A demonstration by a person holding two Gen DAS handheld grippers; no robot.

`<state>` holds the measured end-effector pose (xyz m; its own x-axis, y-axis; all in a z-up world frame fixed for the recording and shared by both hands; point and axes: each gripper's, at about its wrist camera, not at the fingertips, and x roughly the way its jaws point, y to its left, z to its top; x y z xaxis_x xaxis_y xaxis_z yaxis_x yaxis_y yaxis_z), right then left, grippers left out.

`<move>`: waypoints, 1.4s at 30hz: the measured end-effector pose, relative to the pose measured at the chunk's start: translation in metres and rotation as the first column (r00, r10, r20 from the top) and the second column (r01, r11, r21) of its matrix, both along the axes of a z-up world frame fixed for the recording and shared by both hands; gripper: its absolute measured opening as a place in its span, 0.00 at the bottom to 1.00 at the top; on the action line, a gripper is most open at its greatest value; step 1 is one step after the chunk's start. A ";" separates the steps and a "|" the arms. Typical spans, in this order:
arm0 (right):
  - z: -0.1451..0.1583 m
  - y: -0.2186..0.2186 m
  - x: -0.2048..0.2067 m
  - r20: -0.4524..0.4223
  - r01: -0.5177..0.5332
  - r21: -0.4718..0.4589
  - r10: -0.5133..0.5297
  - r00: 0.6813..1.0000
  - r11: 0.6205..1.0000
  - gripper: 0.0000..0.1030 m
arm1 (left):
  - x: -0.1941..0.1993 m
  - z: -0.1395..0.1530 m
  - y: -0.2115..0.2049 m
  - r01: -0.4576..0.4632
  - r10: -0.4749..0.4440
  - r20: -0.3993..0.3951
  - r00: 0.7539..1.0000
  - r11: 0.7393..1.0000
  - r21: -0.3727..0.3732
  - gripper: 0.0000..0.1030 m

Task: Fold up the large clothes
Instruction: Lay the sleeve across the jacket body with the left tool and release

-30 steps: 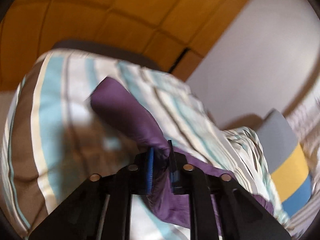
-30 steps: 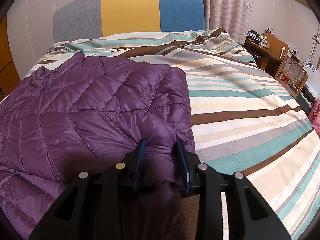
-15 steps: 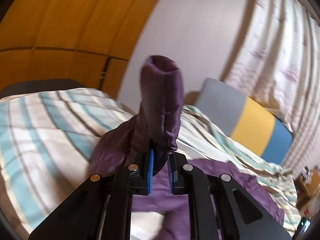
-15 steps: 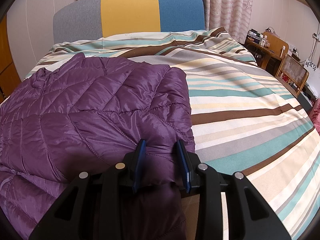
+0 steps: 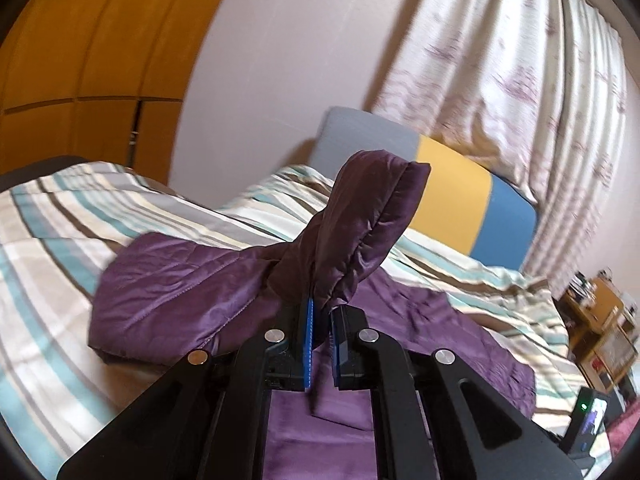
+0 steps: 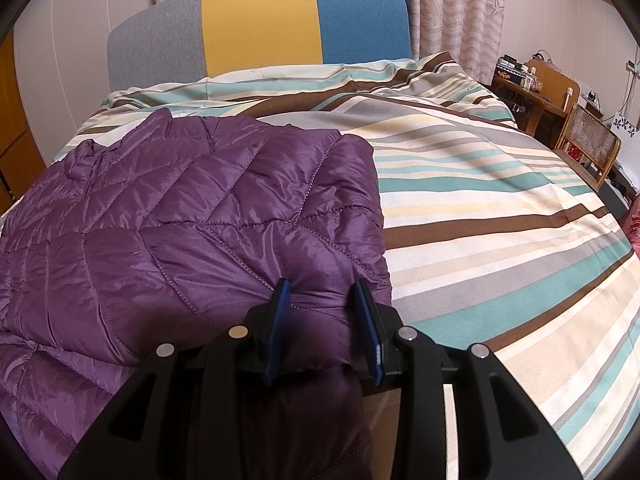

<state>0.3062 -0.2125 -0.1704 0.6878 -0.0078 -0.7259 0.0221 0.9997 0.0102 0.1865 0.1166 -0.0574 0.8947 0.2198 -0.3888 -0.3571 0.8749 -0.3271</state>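
Note:
A purple quilted jacket [image 6: 192, 216] lies spread on the striped bed [image 6: 500, 208]. My left gripper [image 5: 322, 312] is shut on the jacket's sleeve [image 5: 360, 224] and holds it lifted above the jacket body [image 5: 432, 320], the cuff end standing up over the fingers. My right gripper [image 6: 325, 300] has its blue pads either side of a thick fold at the jacket's near right corner, which bulges between them and hangs down under the gripper; it is shut on that fold.
The headboard [image 6: 260, 28] in grey, yellow and blue stands at the far end, curtains [image 5: 520, 80] behind it. A wooden desk and chair [image 6: 576, 128] are at the right of the bed. Orange wardrobe doors [image 5: 80, 60] are at the left.
My left gripper has lifted the sleeve off the bed and swung it right, over the jacket body. The right gripper has not moved.

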 end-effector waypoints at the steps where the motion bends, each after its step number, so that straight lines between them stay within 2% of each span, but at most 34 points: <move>1: 0.000 -0.001 0.000 0.000 -0.001 0.002 0.001 1.000 1.000 0.33 | 0.003 0.000 -0.009 0.014 -0.014 -0.004 1.000 1.000 0.007 0.06; 7: 0.000 0.000 0.000 0.001 -0.001 0.005 0.001 1.000 1.000 0.33 | 0.023 -0.004 -0.055 0.121 -0.120 -0.031 0.992 0.992 0.036 0.06; 13: 0.000 -0.002 -0.001 0.002 -0.005 0.009 0.005 1.000 1.000 0.34 | 0.045 -0.015 -0.097 0.227 -0.220 -0.083 0.972 0.970 0.082 0.06; 24: -0.001 -0.002 -0.001 0.002 -0.005 0.018 0.005 1.000 1.000 0.34 | 0.080 -0.051 -0.146 0.339 -0.309 -0.214 0.927 0.933 0.121 0.06; 28: -0.001 -0.003 -0.001 0.002 -0.005 0.019 0.005 1.000 1.000 0.34 | 0.094 -0.068 -0.152 0.391 -0.357 -0.276 0.893 0.917 0.080 0.07; 30: -0.001 -0.002 -0.001 0.002 -0.005 0.017 0.005 1.000 1.000 0.34 | 0.098 -0.075 -0.150 0.404 -0.371 -0.302 0.878 0.914 0.049 0.16; 31: -0.001 -0.002 -0.001 0.002 -0.005 0.017 0.005 1.000 1.000 0.34 | 0.098 -0.077 -0.149 0.411 -0.383 -0.304 0.873 0.911 0.033 0.25; 32: -0.001 -0.003 -0.001 0.002 -0.005 0.017 0.005 1.000 1.000 0.34 | 0.097 -0.078 -0.147 0.417 -0.392 -0.303 0.869 0.909 0.021 0.44; 33: -0.002 -0.003 -0.001 0.002 -0.005 0.018 0.005 1.000 1.000 0.34 | 0.095 -0.079 -0.147 0.429 -0.409 -0.298 0.862 0.903 0.003 0.56; 34: -0.002 -0.003 -0.001 0.002 -0.005 0.018 0.005 1.000 1.000 0.34 | 0.092 -0.077 -0.147 0.440 -0.422 -0.286 0.860 0.898 -0.004 0.79; 35: -0.002 -0.003 -0.001 0.002 -0.005 0.017 0.005 1.000 1.000 0.34 | 0.087 -0.075 -0.148 0.445 -0.429 -0.268 0.863 0.896 -0.001 0.90; 38: -0.002 -0.003 -0.002 0.002 -0.005 0.017 0.005 1.000 1.000 0.34 | 0.071 -0.064 -0.149 0.446 -0.430 -0.212 0.878 0.895 0.031 0.90; 40: -0.002 -0.002 -0.001 0.001 -0.005 0.014 0.005 1.000 1.000 0.34 | 0.063 -0.060 -0.143 0.449 -0.436 -0.209 0.875 0.893 0.015 0.90; 42: -0.002 -0.003 -0.002 0.001 -0.004 0.011 0.004 1.000 1.000 0.34 | 0.055 -0.060 -0.129 0.423 -0.414 -0.212 0.885 0.906 -0.007 0.90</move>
<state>0.3046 -0.2152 -0.1723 0.6887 0.0031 -0.7250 0.0176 0.9996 0.0209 0.2411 -0.0124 -0.1177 0.8090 -0.1392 -0.5711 -0.0099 0.9682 -0.2501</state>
